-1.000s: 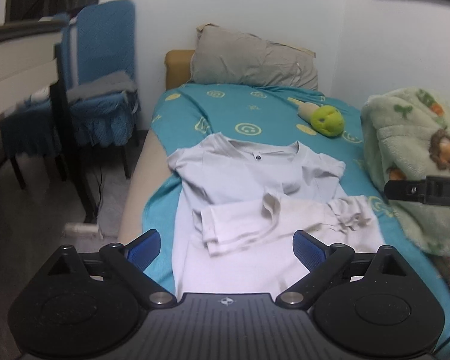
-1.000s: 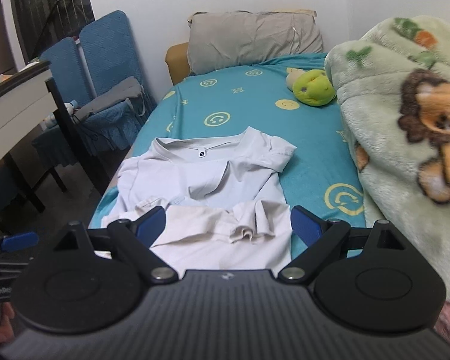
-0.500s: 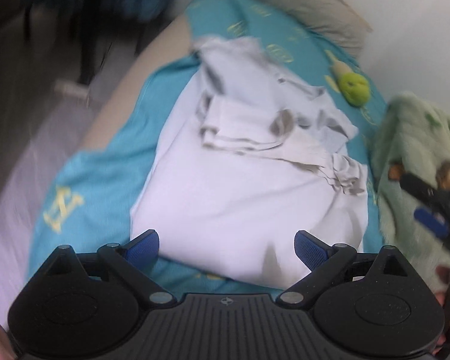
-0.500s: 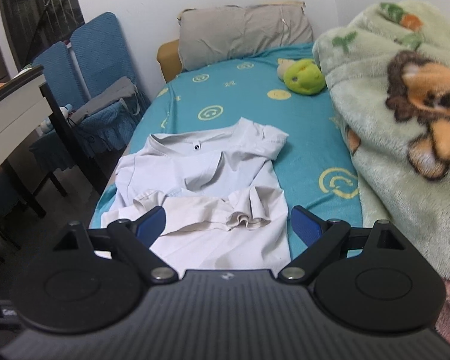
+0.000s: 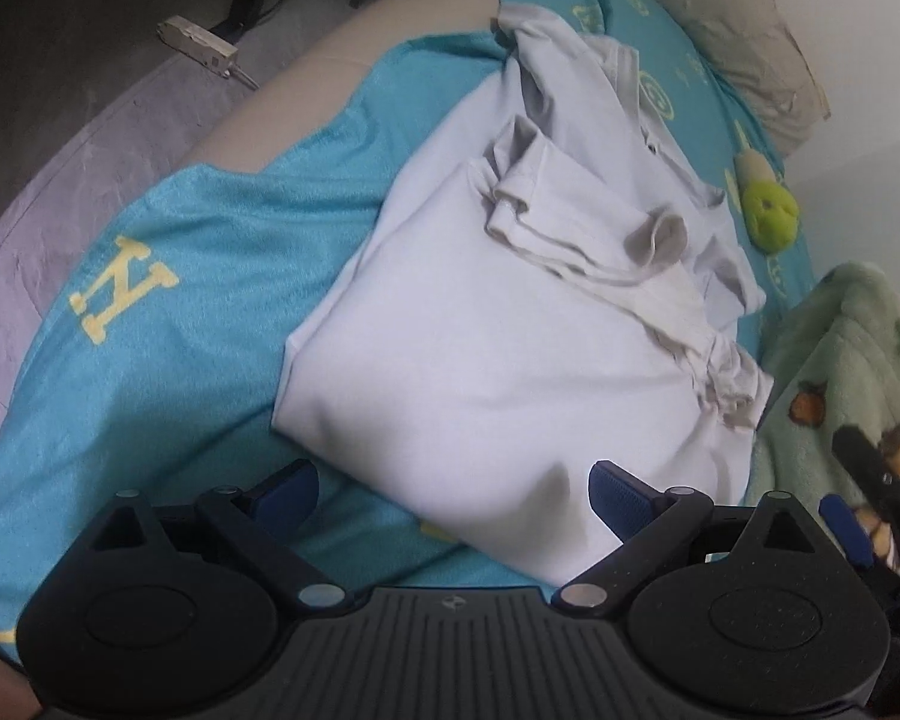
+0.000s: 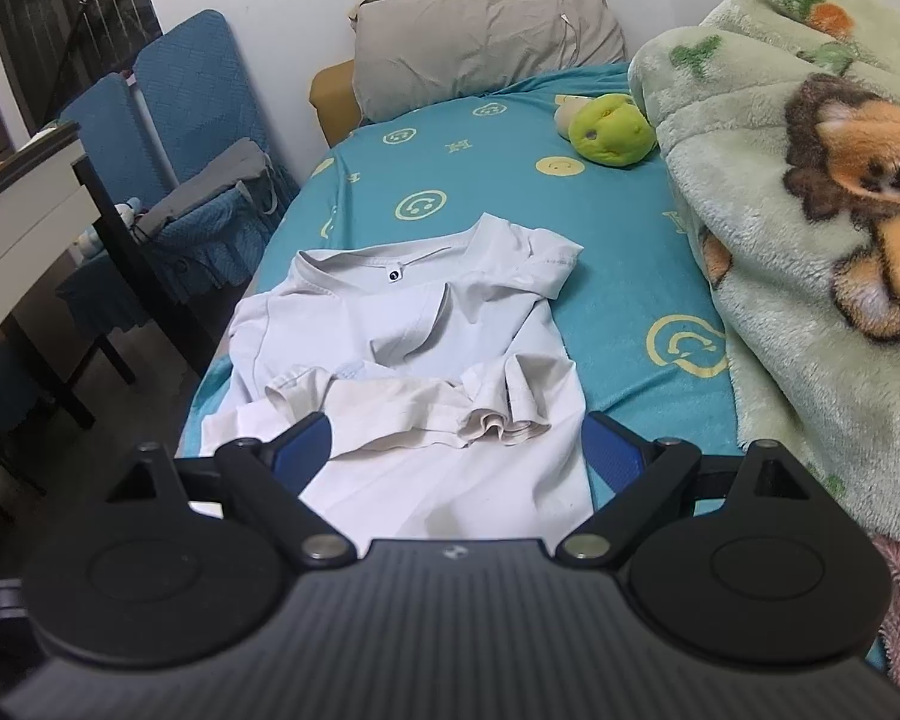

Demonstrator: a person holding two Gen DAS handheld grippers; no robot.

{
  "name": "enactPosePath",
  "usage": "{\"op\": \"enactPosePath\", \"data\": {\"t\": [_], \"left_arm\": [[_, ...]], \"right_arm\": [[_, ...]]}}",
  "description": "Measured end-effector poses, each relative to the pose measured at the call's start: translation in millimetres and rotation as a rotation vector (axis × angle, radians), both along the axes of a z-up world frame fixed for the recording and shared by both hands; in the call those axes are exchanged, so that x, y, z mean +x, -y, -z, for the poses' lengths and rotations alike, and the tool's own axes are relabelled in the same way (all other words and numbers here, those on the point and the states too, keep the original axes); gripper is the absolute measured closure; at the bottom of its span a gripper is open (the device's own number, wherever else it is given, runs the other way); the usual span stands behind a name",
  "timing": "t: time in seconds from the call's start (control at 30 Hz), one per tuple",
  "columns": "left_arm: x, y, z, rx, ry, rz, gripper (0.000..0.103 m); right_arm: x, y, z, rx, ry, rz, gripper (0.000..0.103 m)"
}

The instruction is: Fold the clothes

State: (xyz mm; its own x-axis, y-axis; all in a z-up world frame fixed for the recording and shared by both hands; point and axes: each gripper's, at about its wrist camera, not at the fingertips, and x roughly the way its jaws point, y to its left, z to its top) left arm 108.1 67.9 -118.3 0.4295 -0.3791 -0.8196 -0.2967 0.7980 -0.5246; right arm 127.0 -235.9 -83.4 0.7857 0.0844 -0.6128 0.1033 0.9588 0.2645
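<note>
both spread wide and empty, left tool (image 5: 453, 489) over white shirt (image 5: 510, 324) on bed (image 5: 210, 276), catching yellow "h" (image 5: 123, 279) left of shirt, right tool (image 6: 456, 444) alone showing blue chairs (image 6: 174, 114), desk (image 6: 24, 222), unreadable collar label (image 6: 394, 276).

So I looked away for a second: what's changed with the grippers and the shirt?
The left gripper has swung from a level view down over the near hem of the white shirt, jaws open, gripping nothing. The right gripper has barely shifted, open and empty. The shirt lies as before on the teal sheet, sleeves folded in.
</note>
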Motion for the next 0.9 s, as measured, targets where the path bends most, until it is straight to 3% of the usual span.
{"op": "enactPosePath", "data": {"t": [0.07,0.17,0.23,0.3,0.4,0.6,0.67,0.77,0.9], "left_arm": [[2,-3,0,0.005,0.021,-0.028,0.011],[3,-9,-3,-0.004,0.046,-0.070,0.027],[2,-12,-6,-0.034,0.082,-0.089,0.042],[1,-13,-9,-0.081,0.122,-0.110,0.047],[1,-12,-12,-0.121,0.139,-0.106,0.045],[4,-6,8,-0.098,0.041,-0.072,0.046],[4,-6,8,-0.091,0.048,-0.073,0.049],[3,-6,8,-0.082,0.060,-0.078,0.068],[2,-11,9,-0.112,0.078,-0.081,0.087]], "right_arm": [[1,-1,0,-0.001,-0.003,0.000,0.011],[2,-2,1,-0.010,-0.008,0.001,0.011],[1,-2,0,-0.005,-0.009,0.001,0.011],[0,-3,0,0.001,-0.011,0.002,0.011],[-1,-3,0,0.011,-0.014,0.002,0.011],[-4,-3,-1,0.030,-0.019,0.002,0.011],[-5,-4,-1,0.036,-0.020,0.003,0.011],[-10,-1,1,0.182,-0.056,-0.030,0.011],[-19,-5,20,0.517,-0.158,-0.124,0.011]]}}
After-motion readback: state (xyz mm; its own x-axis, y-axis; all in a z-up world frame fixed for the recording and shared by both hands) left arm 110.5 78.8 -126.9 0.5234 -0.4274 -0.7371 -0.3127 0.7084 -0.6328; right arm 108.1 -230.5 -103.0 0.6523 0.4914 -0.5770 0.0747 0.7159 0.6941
